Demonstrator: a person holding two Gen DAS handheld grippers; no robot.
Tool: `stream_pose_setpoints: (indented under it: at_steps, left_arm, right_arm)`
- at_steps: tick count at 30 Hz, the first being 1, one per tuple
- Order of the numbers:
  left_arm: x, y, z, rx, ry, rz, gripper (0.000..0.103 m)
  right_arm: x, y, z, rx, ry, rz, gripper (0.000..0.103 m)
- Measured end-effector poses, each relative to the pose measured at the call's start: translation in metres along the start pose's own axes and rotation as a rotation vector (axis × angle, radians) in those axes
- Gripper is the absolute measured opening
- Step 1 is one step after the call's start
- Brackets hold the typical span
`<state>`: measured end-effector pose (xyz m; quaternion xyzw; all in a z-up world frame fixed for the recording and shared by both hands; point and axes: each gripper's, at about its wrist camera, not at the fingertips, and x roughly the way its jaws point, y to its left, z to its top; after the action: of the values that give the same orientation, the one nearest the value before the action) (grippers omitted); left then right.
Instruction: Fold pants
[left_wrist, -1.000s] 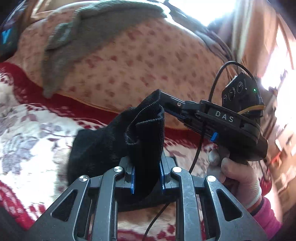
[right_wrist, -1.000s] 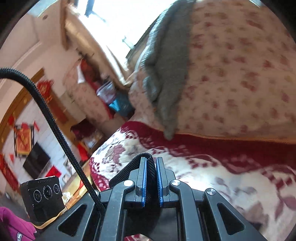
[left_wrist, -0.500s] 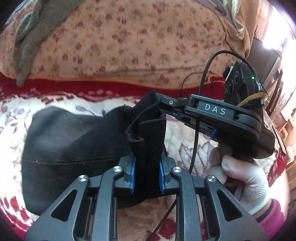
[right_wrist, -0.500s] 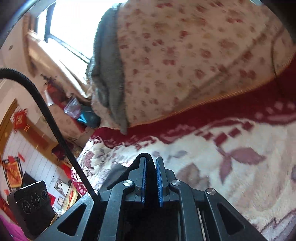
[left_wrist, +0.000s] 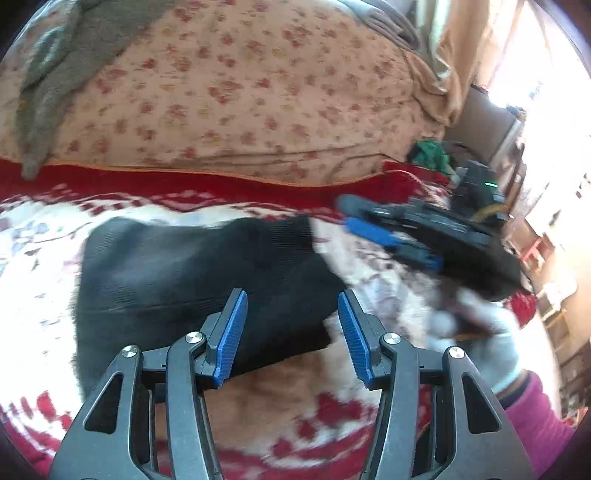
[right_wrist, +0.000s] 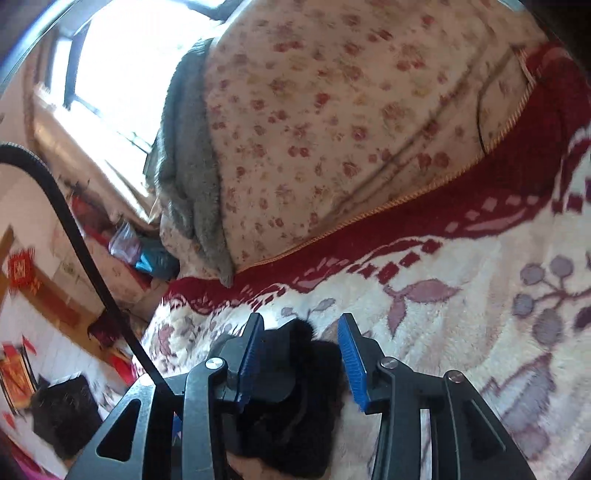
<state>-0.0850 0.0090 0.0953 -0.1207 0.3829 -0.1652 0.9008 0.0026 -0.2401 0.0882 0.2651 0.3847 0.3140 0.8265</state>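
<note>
The left hand-held gripper (left_wrist: 291, 332) has just been opening and stands released above the black pants (left_wrist: 192, 273), folded flat on the blanket (left_wrist: 44, 236); only this view shows their whole shape. The right hand-held gripper (right_wrist: 301, 358), also just opening, is released, with only a pants edge between its jaws.

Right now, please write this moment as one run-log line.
left gripper: just opened | right gripper: just opened | black pants: released, folded on blanket
</note>
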Motion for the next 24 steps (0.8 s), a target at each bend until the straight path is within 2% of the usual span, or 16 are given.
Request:
stream_pose_setpoints:
  at_steps: [4,6,10,13,14,16,17,21,24]
  left_arm:
    - [-0.015,0.035,-0.001,-0.031,-0.024,0.128,0.05]
    - [-0.018,0.051,0.0,-0.062,-0.029,0.161,0.05]
    - [-0.02,0.068,-0.002,-0.106,-0.031,0.188,0.05]
    - [-0.015,0.069,-0.005,-0.104,-0.026,0.202,0.05]
    - [-0.012,0.069,-0.006,-0.104,-0.018,0.204,0.05]
    - [-0.007,0.068,-0.006,-0.11,-0.006,0.206,0.05]
    - [-0.007,0.065,-0.005,-0.108,-0.01,0.205,0.05]
    - [-0.005,0.056,0.0,-0.085,-0.033,0.187,0.05]
    - [0.008,0.051,0.004,-0.054,-0.037,0.213,0.05]
  right_arm:
    - [-0.007,0.029,-0.013,-0.088,0.025,-0.01,0.04]
    - [-0.005,0.044,-0.022,-0.131,0.049,-0.009,0.04]
    - [0.006,0.063,-0.04,-0.202,0.099,-0.05,0.044]
    - [0.02,0.067,-0.052,-0.267,0.159,-0.122,0.043]
    - [0.024,0.069,-0.056,-0.305,0.181,-0.143,0.038]
    - [0.025,0.074,-0.065,-0.392,0.193,-0.164,0.016]
    - [0.023,0.072,-0.066,-0.402,0.183,-0.16,0.012]
    - [0.014,0.057,-0.069,-0.371,0.186,-0.157,0.011]
    - [0.018,0.048,-0.078,-0.36,0.212,-0.189,0.01]
